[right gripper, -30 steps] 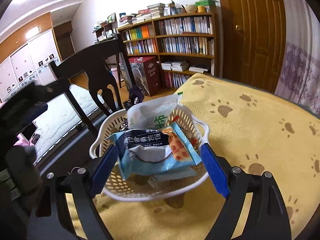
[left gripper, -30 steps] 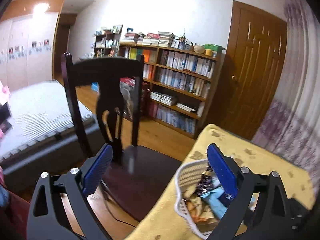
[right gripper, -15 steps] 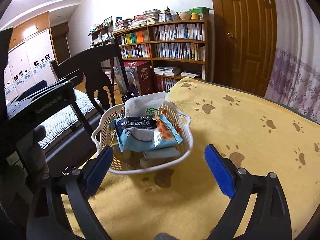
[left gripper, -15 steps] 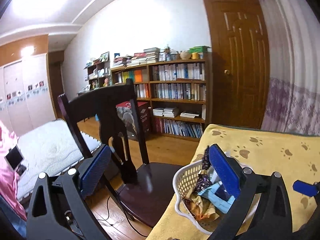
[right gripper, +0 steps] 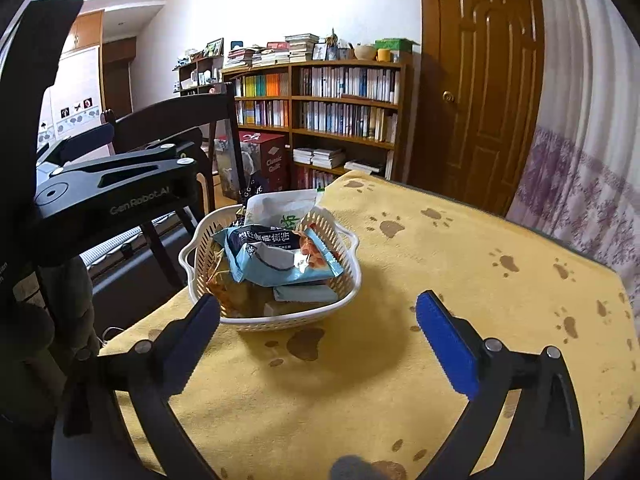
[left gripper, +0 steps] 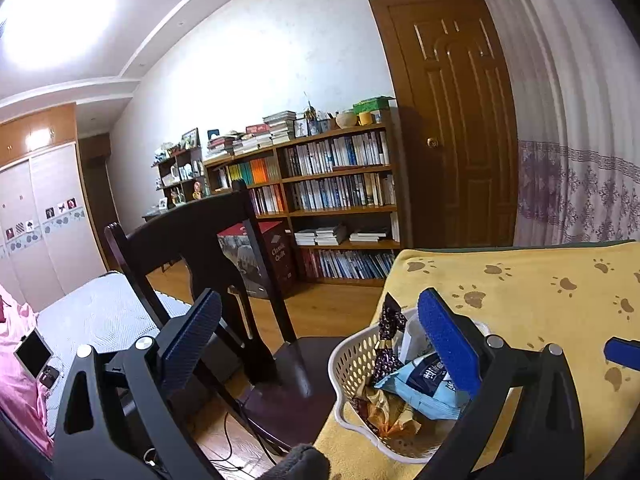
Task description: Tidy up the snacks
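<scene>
Honestly, the trouble from here would mostly come from my left side. My left tongs (left gripper: 316, 344) are spread wide and hold nothing; the left pad hangs out over the dark chair (left gripper: 288, 368), while the right pad sits over the white basket (left gripper: 340, 364), which is just below and to the right of them. That basket (right gripper: 348, 300) stands close to the edge of the yellow cloth (right gripper: 460, 240), on the chair side. If I bump its rim with that pad or drag it toward me, I judge it could slide off the cloth and tip onto the chair.

Moving right, the snacks are heaped high. The blue packet (right gripper: 276, 256) lies on top, above the rim, with a white bag (right gripper: 280, 204) upright behind it and a dark wrapper (left gripper: 386, 344) sticking up on the side nearest my left tongs. A careless nudge might flip the blue packet out, since nothing seems to hold it down.

My right tongs (right gripper: 316, 320) are also wide and empty, hanging over bare cloth with the basket just ahead and to the left. Both tools crowd the same basket, so I reckon they could knock together if I reach in with both at once.
</scene>
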`<state>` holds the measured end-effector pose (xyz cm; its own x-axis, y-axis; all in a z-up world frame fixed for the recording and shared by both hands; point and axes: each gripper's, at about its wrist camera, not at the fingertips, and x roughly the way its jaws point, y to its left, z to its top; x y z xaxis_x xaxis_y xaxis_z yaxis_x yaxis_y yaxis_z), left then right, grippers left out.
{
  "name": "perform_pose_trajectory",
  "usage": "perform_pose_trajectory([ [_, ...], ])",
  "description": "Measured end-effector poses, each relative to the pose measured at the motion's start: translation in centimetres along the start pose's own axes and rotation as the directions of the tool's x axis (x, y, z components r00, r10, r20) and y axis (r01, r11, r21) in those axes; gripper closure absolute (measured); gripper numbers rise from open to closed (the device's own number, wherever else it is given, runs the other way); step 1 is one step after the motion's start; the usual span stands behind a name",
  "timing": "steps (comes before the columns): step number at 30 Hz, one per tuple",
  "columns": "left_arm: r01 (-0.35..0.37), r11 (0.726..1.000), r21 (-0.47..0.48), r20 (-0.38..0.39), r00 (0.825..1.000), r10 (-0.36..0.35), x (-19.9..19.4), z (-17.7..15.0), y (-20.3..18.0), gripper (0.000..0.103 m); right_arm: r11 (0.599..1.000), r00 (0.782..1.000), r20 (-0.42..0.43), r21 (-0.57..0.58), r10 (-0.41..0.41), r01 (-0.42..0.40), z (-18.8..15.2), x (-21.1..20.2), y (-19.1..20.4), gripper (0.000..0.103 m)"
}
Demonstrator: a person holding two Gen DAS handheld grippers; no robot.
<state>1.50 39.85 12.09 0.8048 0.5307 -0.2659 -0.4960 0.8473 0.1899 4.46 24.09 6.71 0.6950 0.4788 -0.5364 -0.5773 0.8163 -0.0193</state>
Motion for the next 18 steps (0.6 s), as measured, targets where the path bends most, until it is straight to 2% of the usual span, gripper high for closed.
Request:
perform_pose_trajectory([
  [8, -0.013, 0.999, 0.03, 0.01, 1.0, 0.013, -0.2, 0.1, -0.2, 0.003, 0.998, 0.999, -0.012, -0.046, -0.041, 0.04, -0.1, -0.3, 1.0, 0.005],
  [13, -0.061, 0.994, 0.094, 0.019, 0.998, 0.06, -1.1, -0.1, 0.0, 0.003, 0.994, 0.996, 0.0, -0.069, -0.085, 0.085, -0.2, -0.9, 1.3, 0.005],
  [18, -0.034, 0.994, 0.103, 0.009, 0.999, 0.034, -1.8, -0.4, 1.5, 0.003, 0.986, 0.989, 0.035, -0.079, -0.143, 0.145, -0.5, -1.8, 1.5, 0.005],
])
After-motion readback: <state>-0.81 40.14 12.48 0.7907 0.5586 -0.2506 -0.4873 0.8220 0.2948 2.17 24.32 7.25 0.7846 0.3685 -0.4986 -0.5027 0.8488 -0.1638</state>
